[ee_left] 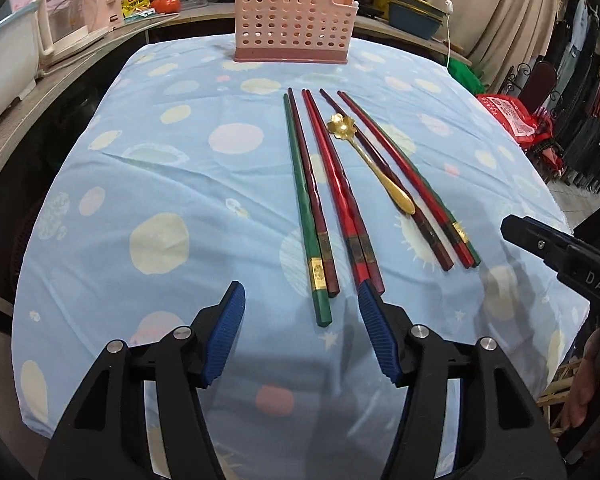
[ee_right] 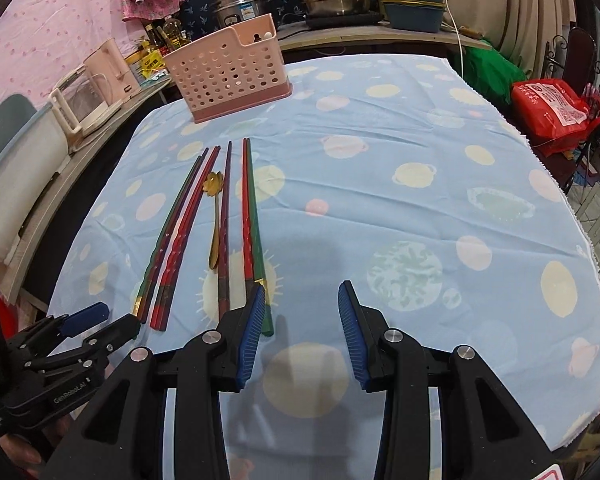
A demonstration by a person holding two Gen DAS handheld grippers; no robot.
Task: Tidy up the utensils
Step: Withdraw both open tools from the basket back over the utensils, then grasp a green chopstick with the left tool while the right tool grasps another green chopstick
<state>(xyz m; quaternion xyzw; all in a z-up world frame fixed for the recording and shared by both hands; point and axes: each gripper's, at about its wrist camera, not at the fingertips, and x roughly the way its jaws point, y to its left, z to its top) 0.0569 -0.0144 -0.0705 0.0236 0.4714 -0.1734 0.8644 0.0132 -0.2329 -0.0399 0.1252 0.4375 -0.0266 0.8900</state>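
Seven chopsticks [ee_left: 332,192] plus one gold spoon [ee_left: 370,160] lie flat on the cloth-covered surface [ee_left: 140,184], long axes all running from the near edge toward the pink holder [ee_left: 294,20] at the far end. The holder stands upright, well apart from the sticks, with nothing between.

Left hand-held gripper [ee_left: 300,320]: jaws apart, nothing between the pads. The butt end of the green chopstick [ee_left: 306,216] sits in its gap, with a dark red one just beside it; the right pad overlaps the butts of the red pair [ee_left: 340,200] in this view. Likely first pick.

Right hand-held gripper [ee_right: 302,320]: jaws apart, empty. Its left pad sits over the butts of the rightmost red/green pair [ee_right: 250,216], while the gap itself holds only bare cloth.

The spoon lies across a dark chopstick, handle toward the grippers, so lifting that stick could drag the spoon. The sticks lie touching in pairs, so a single-stick grab looks hard. The two grippers are near each other; watch for a clash.
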